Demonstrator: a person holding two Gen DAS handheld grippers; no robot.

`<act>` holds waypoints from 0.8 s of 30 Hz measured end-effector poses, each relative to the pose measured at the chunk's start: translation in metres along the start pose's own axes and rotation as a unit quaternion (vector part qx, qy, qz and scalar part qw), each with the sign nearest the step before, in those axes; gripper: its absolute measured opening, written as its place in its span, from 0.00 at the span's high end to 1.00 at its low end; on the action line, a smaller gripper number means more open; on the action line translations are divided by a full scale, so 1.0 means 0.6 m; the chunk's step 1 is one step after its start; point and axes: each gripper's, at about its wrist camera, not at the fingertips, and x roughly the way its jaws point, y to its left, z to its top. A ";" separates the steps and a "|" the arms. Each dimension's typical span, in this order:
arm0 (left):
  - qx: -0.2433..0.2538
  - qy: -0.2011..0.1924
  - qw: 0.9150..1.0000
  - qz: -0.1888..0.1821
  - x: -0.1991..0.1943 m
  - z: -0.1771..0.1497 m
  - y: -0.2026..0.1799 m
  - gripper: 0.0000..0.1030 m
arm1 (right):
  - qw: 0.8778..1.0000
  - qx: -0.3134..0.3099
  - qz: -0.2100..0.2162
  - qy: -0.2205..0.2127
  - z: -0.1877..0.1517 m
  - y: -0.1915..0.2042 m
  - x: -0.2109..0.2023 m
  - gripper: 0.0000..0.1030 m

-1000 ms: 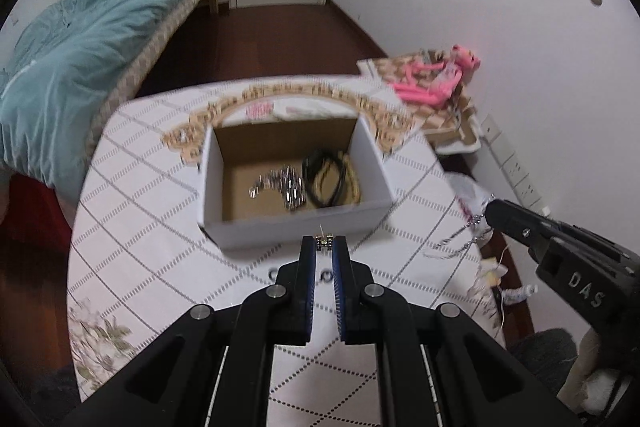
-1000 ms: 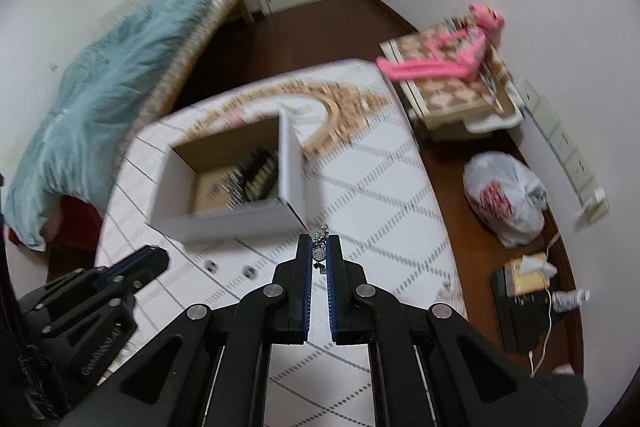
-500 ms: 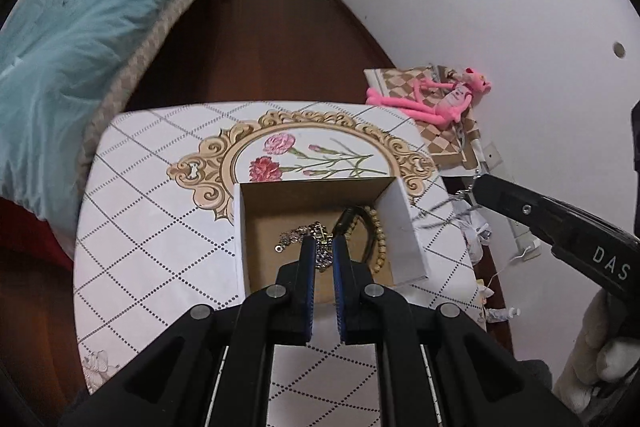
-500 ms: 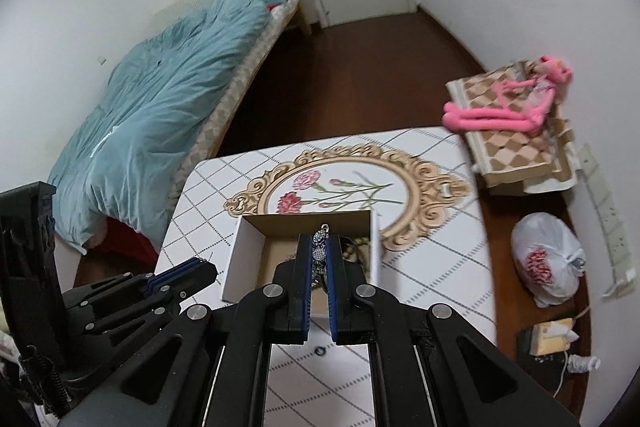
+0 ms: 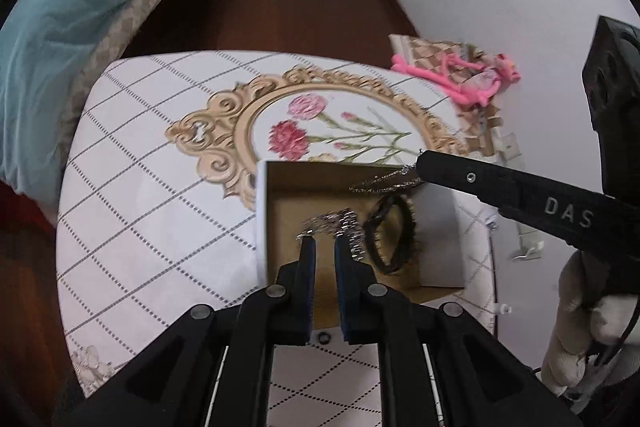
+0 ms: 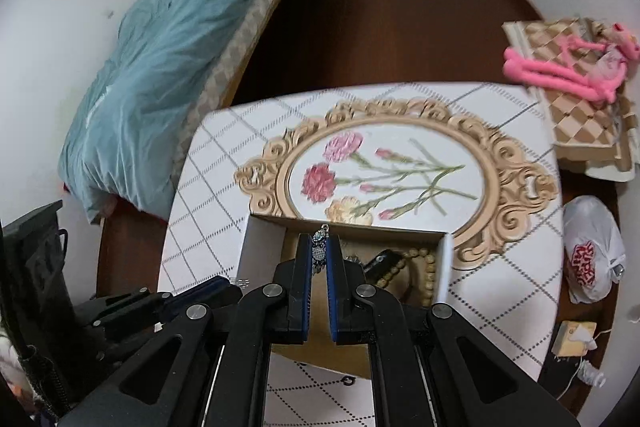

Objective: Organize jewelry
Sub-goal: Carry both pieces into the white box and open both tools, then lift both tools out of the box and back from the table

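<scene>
A white cardboard box (image 5: 262,223) (image 6: 256,251) stands on the patterned table. It holds a silver chain bracelet (image 5: 340,225), a black bracelet (image 5: 394,233) and a tan bead bracelet (image 6: 426,267). My left gripper (image 5: 323,245) hovers over the box with its jaws slightly apart and nothing between them. My right gripper (image 6: 319,245) is shut on a silver owl pendant (image 6: 319,249) above the box; its thin chain (image 5: 384,183) hangs from the right gripper's tip into the box in the left wrist view.
The table (image 5: 160,187) has a gold-framed flower print (image 6: 380,171). A bed with a teal duvet (image 6: 168,59) lies left. A checkered stool with a pink toy (image 6: 576,67) and a white plastic bag (image 6: 592,251) are on the right.
Both grippers have moved forward and lower over the box. The left jaws have parted a little. The right gripper still holds the pendant.
</scene>
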 end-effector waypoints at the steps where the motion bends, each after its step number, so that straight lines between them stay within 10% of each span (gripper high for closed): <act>1: -0.004 0.006 1.000 0.012 0.003 0.002 0.003 0.85 | 1.000 -0.002 -0.001 0.013 0.004 0.000 0.011 0.93; 5: -0.015 -0.006 0.999 0.037 -0.002 0.002 0.014 0.22 | 0.999 0.010 -0.008 0.039 0.009 -0.010 0.032 0.89; 9: -0.023 -0.016 0.999 0.044 -0.013 0.001 0.025 0.22 | 0.999 0.023 -0.004 0.027 0.009 -0.023 0.017 0.54; 14: -0.025 -0.030 0.997 0.065 -0.024 -0.004 0.027 0.05 | 0.999 0.021 -0.038 0.001 -0.002 -0.034 -0.014 0.49; 18: -0.008 -0.052 0.994 0.100 -0.033 -0.019 0.019 0.01 | 0.994 0.004 -0.107 -0.017 -0.037 -0.036 -0.029 0.14; 24: 0.014 -0.063 0.988 0.141 -0.027 -0.048 0.004 0.01 | 0.980 -0.007 -0.198 -0.023 -0.113 -0.042 -0.026 0.04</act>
